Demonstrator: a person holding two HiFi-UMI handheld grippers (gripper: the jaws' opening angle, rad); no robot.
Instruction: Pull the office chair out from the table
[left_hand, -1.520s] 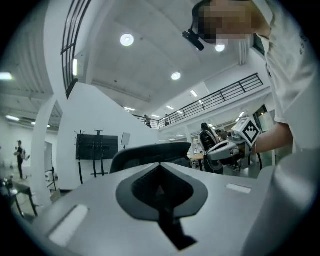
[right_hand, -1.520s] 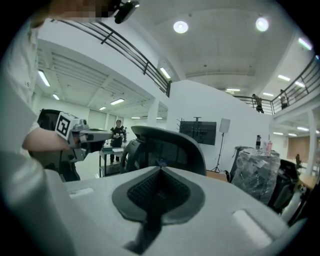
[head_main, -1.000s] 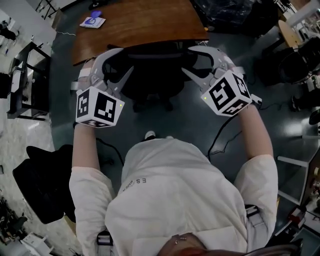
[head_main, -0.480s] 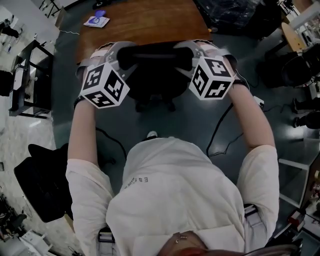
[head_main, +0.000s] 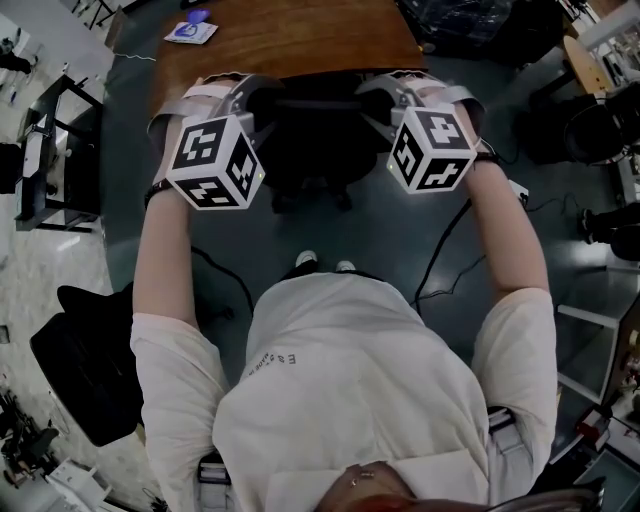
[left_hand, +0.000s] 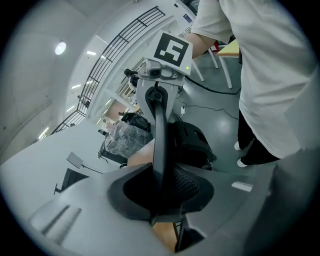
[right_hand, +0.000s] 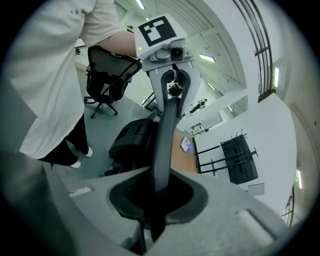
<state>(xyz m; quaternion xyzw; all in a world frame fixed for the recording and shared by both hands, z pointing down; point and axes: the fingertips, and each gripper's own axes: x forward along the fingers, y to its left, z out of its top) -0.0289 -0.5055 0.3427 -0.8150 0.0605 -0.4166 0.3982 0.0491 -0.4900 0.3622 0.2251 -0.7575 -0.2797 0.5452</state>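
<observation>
On the left, the left gripper (left_hand: 161, 196) was spread and short of the chair a second ago. Now it sits over the top of the backrest, and its jaws have just been closing and pinch the backrest's black rim (left_hand: 160, 135) between the pads. In the middle, the office chair (head_main: 310, 140) has not left its place: it is tucked in, its back right at the edge of the wooden table (head_main: 290, 45). On the right, the right gripper (right_hand: 157, 196) has done the same, dropping from an open hover onto the rim, and its tongs have just been closing tight on that edge. With both ends of the backrest clamped, I'd say the grasp is made and the pull itself has yet to start. As for containers, I see no box or bin. The tabletop carries only a small blue-and-white item (head_main: 190, 30) at its far left corner. Beyond the right end lies a dark plastic-wrapped bundle (head_main: 455, 25), and I cannot tell what is in it.
</observation>
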